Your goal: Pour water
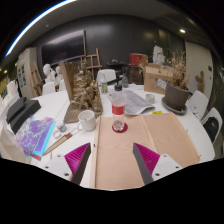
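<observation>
White cup [87,120] left of bottle [118,108], both on tabletop [170,140], close together, beyond the fingers. Tool [106,160] spread wide, holding nothing. Risk, judged: approaching the tall, narrow bottle off-centre could topple it, or knock the neighbouring cup.

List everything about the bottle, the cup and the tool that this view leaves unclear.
- Bottle, gripper view: too small to tell its water level or whether the cap is loose.
- White cup, gripper view: its inside is hidden by its own wall, so what it holds is unknown.
- Tool: fingers stand open and empty above the brown mat; the rest of it lies behind the camera.
- Clutter beyond the bottle: too small to identify.
</observation>
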The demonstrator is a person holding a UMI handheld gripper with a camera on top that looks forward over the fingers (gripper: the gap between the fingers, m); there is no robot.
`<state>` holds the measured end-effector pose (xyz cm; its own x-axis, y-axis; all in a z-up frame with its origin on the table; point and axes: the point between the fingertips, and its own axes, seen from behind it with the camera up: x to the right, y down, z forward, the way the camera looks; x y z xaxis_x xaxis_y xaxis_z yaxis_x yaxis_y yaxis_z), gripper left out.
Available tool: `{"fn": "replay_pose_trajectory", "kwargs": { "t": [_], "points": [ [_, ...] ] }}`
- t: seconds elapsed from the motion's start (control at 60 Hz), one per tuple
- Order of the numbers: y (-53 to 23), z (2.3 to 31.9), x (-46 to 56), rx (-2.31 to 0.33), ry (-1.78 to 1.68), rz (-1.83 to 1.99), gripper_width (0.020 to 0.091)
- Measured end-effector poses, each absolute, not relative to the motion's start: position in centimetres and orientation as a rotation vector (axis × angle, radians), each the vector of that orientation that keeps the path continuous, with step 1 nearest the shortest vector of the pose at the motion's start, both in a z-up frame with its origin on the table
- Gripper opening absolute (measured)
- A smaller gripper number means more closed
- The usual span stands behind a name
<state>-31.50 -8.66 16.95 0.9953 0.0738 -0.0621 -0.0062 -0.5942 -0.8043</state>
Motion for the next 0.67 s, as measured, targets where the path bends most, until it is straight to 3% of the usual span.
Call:
{"fn": "replay_pose_trajectory", "kwargs": {
  "t": [0.283,0.667],
  "points": [
    [-22.3,20.1,-32.6,-2.229,-0.005,0.045,0.0857],
    [-26.5,20.1,-31.3,-2.231,0.001,-0.054,0.0857]
  ]
}}
